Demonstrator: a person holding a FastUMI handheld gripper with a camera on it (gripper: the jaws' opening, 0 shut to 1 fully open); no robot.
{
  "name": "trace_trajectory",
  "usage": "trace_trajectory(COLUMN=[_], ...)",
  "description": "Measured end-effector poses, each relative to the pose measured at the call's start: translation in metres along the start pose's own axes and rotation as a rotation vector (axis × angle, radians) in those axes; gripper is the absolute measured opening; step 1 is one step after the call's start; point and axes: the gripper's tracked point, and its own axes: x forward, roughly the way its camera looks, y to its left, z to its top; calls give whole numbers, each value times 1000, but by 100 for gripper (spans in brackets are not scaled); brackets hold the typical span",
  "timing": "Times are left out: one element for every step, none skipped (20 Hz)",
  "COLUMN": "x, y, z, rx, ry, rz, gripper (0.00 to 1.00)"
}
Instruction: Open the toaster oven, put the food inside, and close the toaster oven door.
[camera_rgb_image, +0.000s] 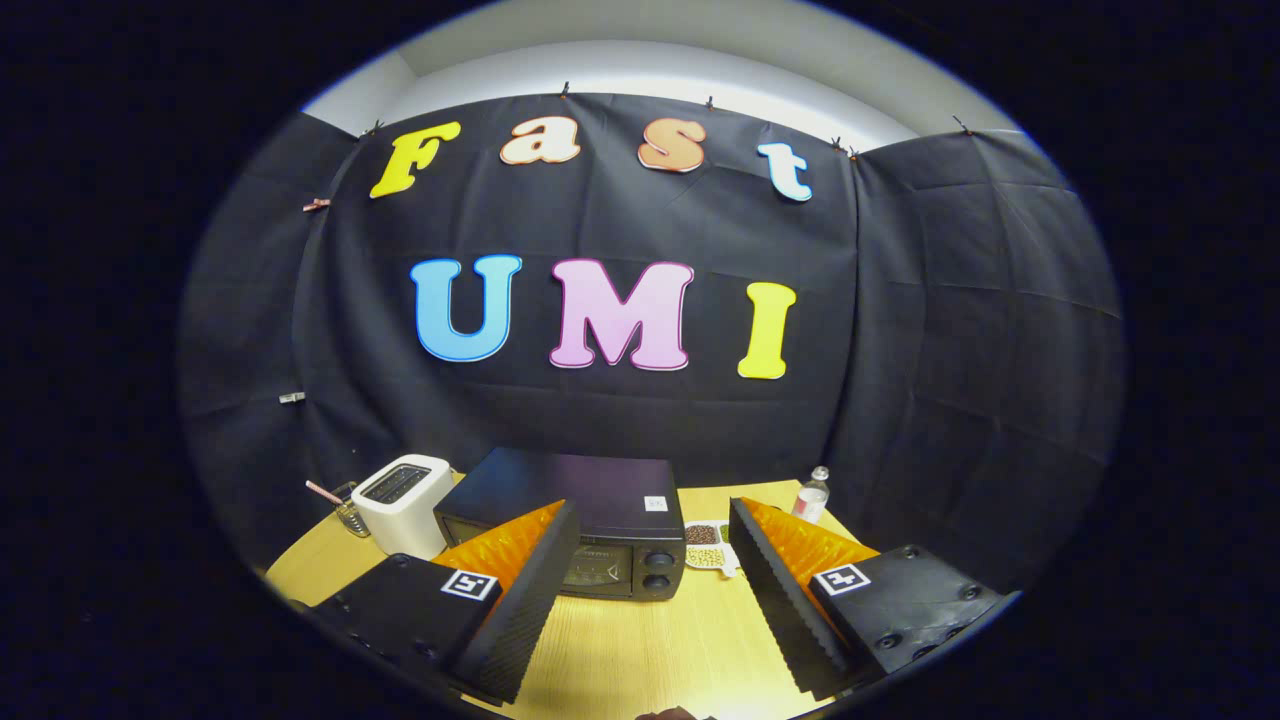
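A black toaster oven (590, 515) sits on the wooden table (640, 650) beyond my fingers, its door shut and two round knobs (656, 571) at its right front. To its right lies a small divided dish of food (708, 545) holding beans or grains. My gripper (652, 520) hovers above the near part of the table, open wide, with nothing between its fingers. The left finger (520, 600) overlaps the oven's front left corner in the view.
A white slot toaster (403, 503) stands left of the oven, with a glass holding a striped straw (345, 510) beside it. A small clear bottle (812, 495) stands at the back right. Black cloth walls the booth behind the table.
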Motion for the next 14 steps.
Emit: trace_trajectory(x=[-11, -22, -32, -40, -45, -49, -51, -52, -52, -52, -51, -51, -49, -49], y=[-4, -8, -10, -11, -13, -13, -13, -13, -13, -14, -13, -13, -13, -13], z=[3, 2, 1, 0, -5, -7, -9, -10, -8, -8, -7, -6, -6, -6], rx=[15, 24, 20, 11, 6, 6, 12, 22, 32, 42, 50, 56, 61, 66], ry=[-16, -20, -24, -20, -10, -2, 4, 9, 11, 13, 14, 13, 14, 16], rz=[3, 4, 11, 13, 13, 13, 11, 11, 9, 7, 6, 5, 3, 1], gripper=[99, 99, 98, 98, 98, 99, 99, 99, 99, 99, 99, 99, 99, 99])
